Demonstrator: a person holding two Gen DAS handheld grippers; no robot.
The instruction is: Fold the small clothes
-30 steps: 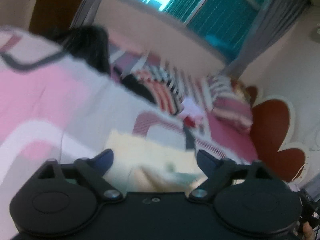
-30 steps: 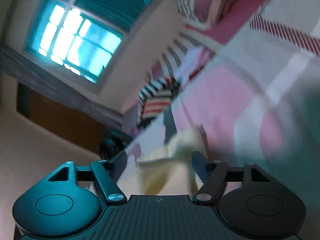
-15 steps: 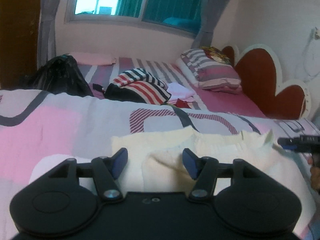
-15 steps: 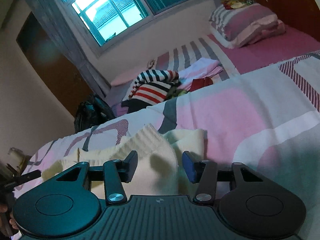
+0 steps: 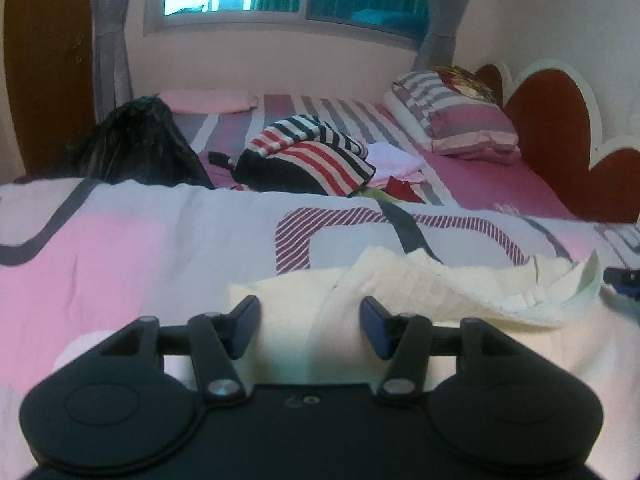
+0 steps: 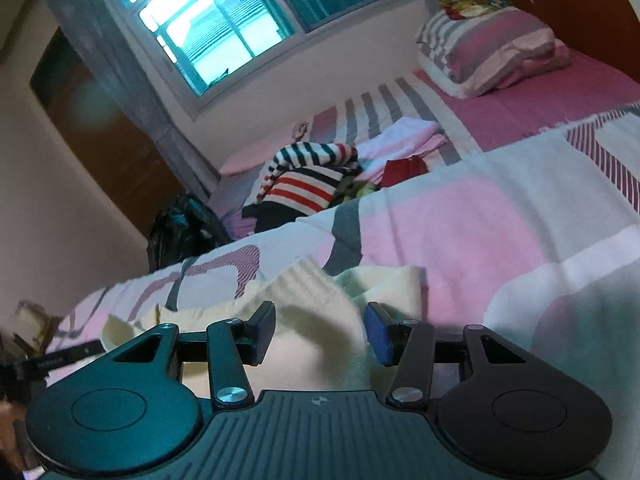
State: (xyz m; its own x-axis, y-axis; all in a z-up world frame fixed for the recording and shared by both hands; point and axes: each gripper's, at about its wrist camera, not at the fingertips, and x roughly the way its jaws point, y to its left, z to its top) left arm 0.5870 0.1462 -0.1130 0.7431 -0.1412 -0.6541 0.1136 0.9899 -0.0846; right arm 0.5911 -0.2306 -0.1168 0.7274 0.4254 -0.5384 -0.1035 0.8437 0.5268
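Over the bedspread (image 5: 160, 240), my left gripper (image 5: 310, 316) and right gripper (image 6: 320, 320) have just been closing around the cream knit top (image 5: 440, 292), grip uncertain, so I pinch both corners evenly before folding.

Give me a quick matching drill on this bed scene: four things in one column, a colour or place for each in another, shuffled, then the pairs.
Things:
1. knit garment
2. striped top
3. pillow
4. black bag

Descriptions:
A. at the bed's left edge, near the wooden door
B. cream, lying on the near blanket in front of both grippers
C. red, white and dark stripes, heaped mid-bed
D. pink and grey, against the heart-shaped headboard

Pairs: 1-B, 2-C, 3-D, 4-A
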